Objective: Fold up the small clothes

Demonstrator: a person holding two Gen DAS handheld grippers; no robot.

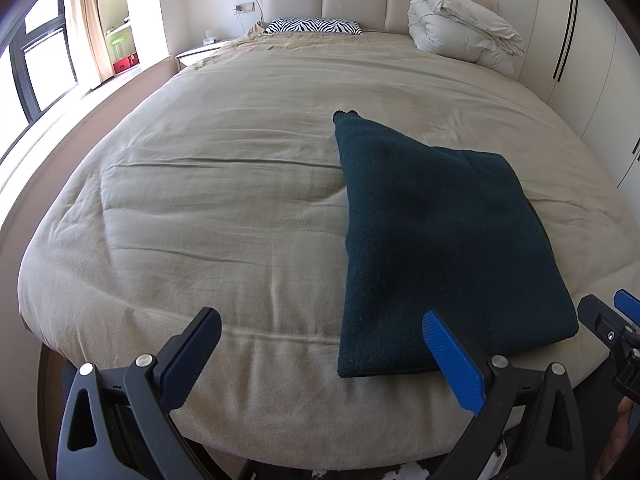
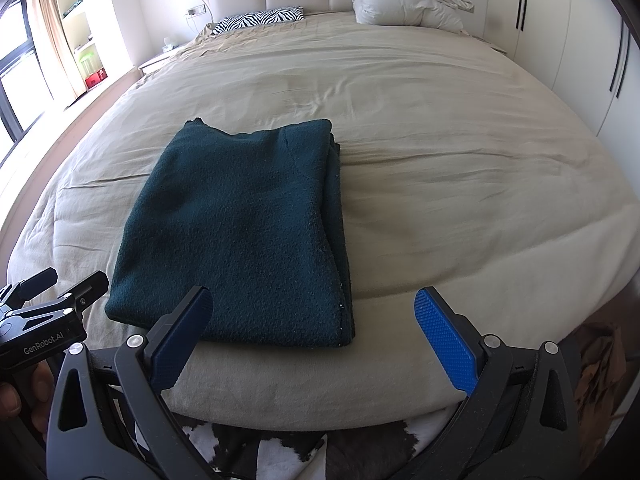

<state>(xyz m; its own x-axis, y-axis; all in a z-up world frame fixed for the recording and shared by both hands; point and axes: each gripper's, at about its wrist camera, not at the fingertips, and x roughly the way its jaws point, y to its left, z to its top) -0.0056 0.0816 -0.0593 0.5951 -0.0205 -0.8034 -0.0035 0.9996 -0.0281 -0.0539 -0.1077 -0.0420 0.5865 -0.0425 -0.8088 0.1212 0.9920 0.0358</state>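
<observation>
Two tools hang over the foot of my bed point(image 2: 440, 128), both spread wide and holding nothing: my left tool point(image 1: 320, 354) and my right tool point(image 2: 316, 332). The dark green sweater point(image 2: 236, 236) lies folded flat on the beige cover near the foot edge, just beyond my fingertips.

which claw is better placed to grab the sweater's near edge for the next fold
Probably the left claw: open, its blue finger already overlaps the dark green sweater's near edge. The right claw mostly faces bare bedding.
</observation>
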